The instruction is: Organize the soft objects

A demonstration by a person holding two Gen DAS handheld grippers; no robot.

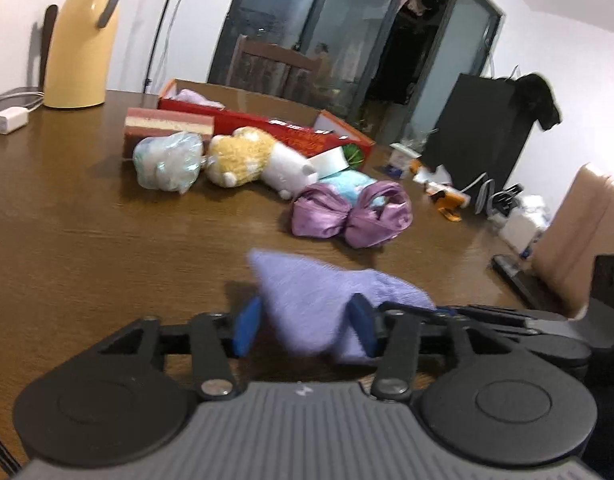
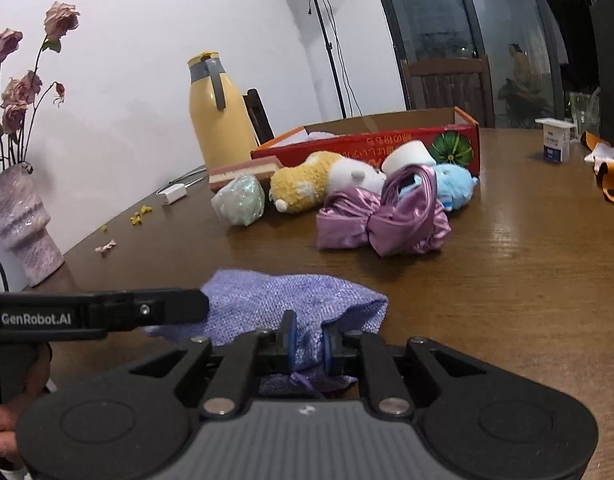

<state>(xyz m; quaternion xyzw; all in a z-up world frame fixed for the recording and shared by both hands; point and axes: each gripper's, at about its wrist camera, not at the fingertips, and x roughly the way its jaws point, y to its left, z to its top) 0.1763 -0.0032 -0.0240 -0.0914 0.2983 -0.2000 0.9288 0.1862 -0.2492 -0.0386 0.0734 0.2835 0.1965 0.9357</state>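
While left jaws gape, right gripper (image 2: 309,350) pinches cloth (image 2: 291,300).

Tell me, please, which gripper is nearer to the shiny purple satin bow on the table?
Neither clearly. The left gripper and right gripper sit side by side at the lavender cloth, the right one pinching it, and the satin bow lies well beyond both, in front of the red box.

The lilac cloth (image 1: 327,304) is motion-blurred, and the blue plush (image 2: 453,186) lies half hidden behind the satin bow (image 2: 383,220).
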